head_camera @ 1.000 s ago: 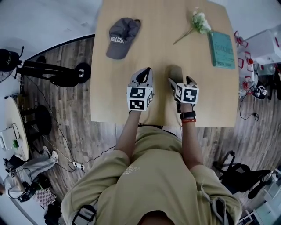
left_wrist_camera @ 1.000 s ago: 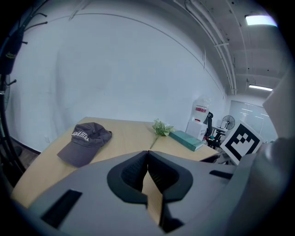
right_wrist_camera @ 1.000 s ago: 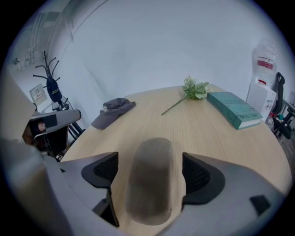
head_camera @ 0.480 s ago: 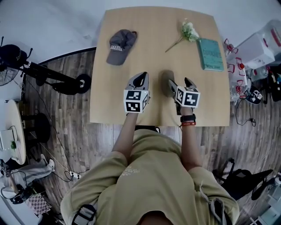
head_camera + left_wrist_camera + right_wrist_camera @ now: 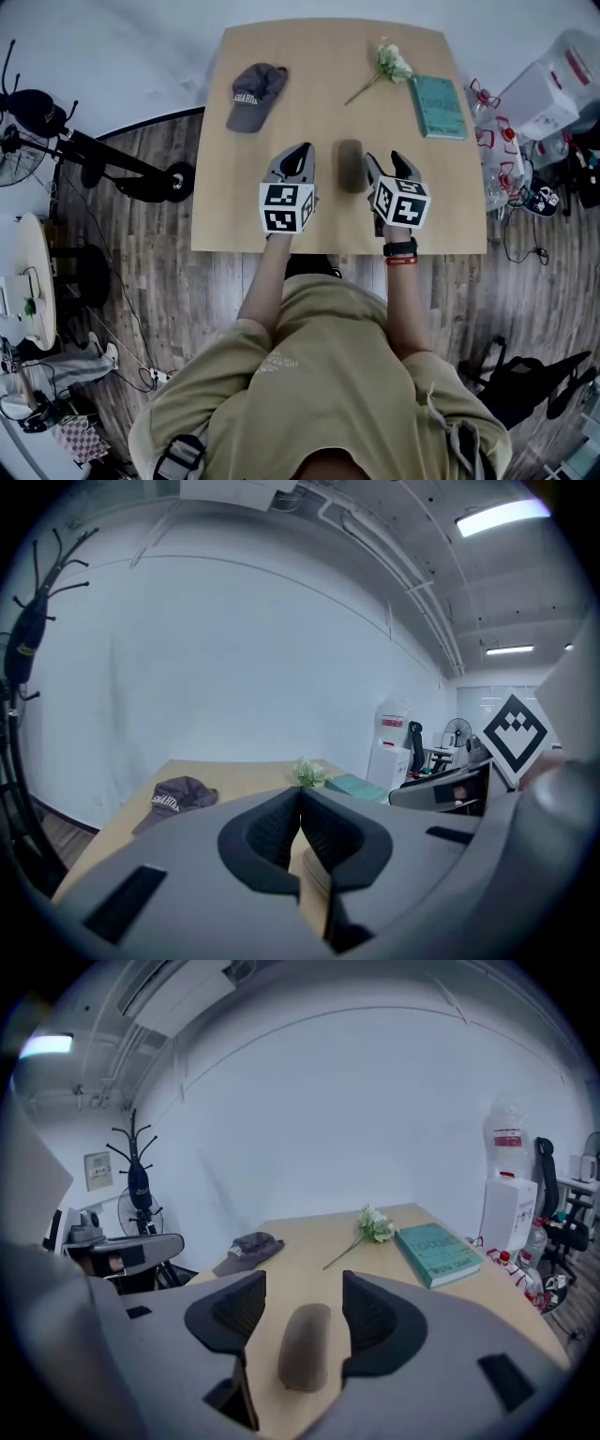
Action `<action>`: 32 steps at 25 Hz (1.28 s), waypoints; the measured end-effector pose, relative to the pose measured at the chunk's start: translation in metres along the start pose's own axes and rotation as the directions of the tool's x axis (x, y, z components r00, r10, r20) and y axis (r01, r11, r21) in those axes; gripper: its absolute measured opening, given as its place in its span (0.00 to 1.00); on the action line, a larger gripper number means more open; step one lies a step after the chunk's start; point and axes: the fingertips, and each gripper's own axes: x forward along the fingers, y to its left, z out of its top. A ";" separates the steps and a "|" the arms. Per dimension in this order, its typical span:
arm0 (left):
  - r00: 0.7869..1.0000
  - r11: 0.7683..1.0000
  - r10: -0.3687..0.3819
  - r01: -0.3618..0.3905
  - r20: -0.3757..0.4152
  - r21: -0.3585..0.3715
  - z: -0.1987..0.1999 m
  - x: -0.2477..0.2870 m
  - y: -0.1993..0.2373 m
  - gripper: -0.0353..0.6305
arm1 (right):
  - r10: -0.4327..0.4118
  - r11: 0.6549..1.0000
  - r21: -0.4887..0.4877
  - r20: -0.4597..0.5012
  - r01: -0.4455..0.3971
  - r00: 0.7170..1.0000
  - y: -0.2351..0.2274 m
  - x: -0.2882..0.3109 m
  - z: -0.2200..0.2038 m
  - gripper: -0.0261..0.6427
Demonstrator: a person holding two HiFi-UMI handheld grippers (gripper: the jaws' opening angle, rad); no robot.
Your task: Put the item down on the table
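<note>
A dark grey-brown oblong case point(image 5: 351, 166) lies flat on the wooden table point(image 5: 309, 56), between my two grippers. In the head view my right gripper point(image 5: 385, 160) hovers just to its right. In the right gripper view the case point(image 5: 304, 1346) shows low between the jaws, which are closing; a gap remains on each side and the pads do not touch it. My left gripper point(image 5: 300, 156) sits left of the case, its jaws shut with nothing in them point(image 5: 300, 803).
A grey cap point(image 5: 253, 94) lies at the table's far left. A white flower point(image 5: 386, 67) and a teal book point(image 5: 439, 106) lie at the far right. The table's near edge runs just behind my wrists. A black stand point(image 5: 103, 155) is on the floor at left.
The case, half hidden by the right gripper's left finger a second ago, now lies in full view. The right gripper has drawn off to its right. The left gripper keeps its place.
</note>
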 end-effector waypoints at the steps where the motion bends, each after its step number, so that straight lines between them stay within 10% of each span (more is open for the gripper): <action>1: 1.000 1.000 0.001 -0.001 0.009 0.006 0.004 -0.003 -0.004 0.09 | -0.001 1.000 -0.002 0.013 0.001 1.000 -0.001 -0.006 0.003 0.44; 32: 0.984 0.992 -0.061 0.042 0.169 0.116 0.079 -0.068 -0.087 0.09 | -0.002 0.997 -0.069 0.325 0.026 0.946 0.006 -0.144 0.080 0.06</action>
